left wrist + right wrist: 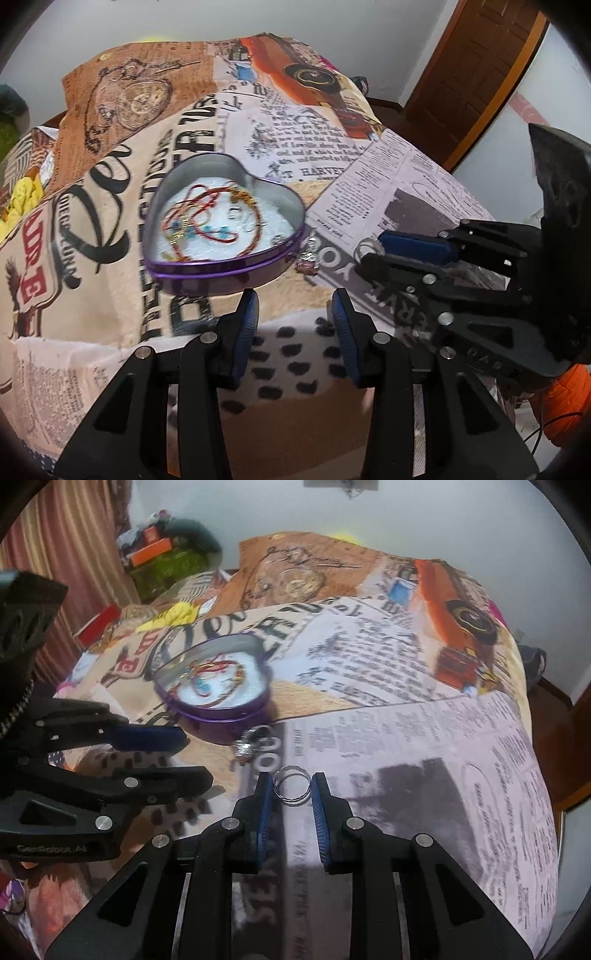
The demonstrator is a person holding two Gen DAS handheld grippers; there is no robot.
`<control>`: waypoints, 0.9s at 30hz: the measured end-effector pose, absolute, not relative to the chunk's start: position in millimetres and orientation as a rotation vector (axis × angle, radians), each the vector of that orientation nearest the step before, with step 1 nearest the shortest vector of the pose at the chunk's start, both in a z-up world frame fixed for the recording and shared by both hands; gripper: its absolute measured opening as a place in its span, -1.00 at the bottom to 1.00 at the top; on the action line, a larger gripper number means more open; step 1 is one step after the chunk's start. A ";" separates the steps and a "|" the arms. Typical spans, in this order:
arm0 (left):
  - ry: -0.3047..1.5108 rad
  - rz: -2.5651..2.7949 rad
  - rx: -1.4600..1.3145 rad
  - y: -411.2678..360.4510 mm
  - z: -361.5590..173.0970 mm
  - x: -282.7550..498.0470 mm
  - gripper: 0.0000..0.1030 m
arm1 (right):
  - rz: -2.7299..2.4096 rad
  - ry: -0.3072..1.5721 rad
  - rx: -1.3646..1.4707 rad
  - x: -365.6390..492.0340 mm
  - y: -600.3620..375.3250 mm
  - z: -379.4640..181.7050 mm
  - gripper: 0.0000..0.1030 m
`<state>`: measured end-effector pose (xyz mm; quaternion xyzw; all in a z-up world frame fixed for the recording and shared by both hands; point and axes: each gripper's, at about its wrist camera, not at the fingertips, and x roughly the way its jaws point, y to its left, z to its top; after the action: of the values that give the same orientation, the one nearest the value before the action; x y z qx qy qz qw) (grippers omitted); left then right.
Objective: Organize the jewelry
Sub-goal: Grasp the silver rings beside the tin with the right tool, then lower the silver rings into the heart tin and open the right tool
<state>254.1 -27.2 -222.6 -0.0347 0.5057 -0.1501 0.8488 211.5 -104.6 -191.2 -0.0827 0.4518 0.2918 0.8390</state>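
A purple heart-shaped tin (225, 273) sits open on the printed cloth, holding red and gold bracelets (210, 218) on white padding; it also shows in the right wrist view (221, 723). My left gripper (293, 299) is open and empty just in front of the tin. My right gripper (291, 781) is shut on a silver ring (291, 786), held between its blue pads just above the cloth. In the left wrist view the right gripper (373, 251) is at the right with the ring (365, 246) at its tips. Another silver jewel (249, 744) lies beside the tin.
The cloth (332, 155) with newspaper and car prints covers the whole table. Yellow fabric (177, 614) and boxes (151, 552) lie at the far left. A wooden door (476, 74) stands at the back right. The table edge drops off at the right.
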 end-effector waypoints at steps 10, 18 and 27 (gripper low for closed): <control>1.062 -0.308 -0.009 -48.9 -229.2 268.8 -0.46 | 0.607 0.933 -0.113 214.4 -123.5 -187.0 -0.62; 1.053 -0.297 0.003 -52.4 -233.2 274.5 -0.67 | 0.611 0.912 -0.103 213.8 -124.8 -182.5 -0.62; 1.047 -0.292 0.027 -55.8 -233.6 280.6 -0.68 | 0.607 0.903 -0.113 208.8 -124.7 -176.0 -0.62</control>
<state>280.6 -55.8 -233.6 0.0130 0.4981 -0.1390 0.8558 208.8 -124.7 -176.0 -0.0538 0.4294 0.2886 0.8540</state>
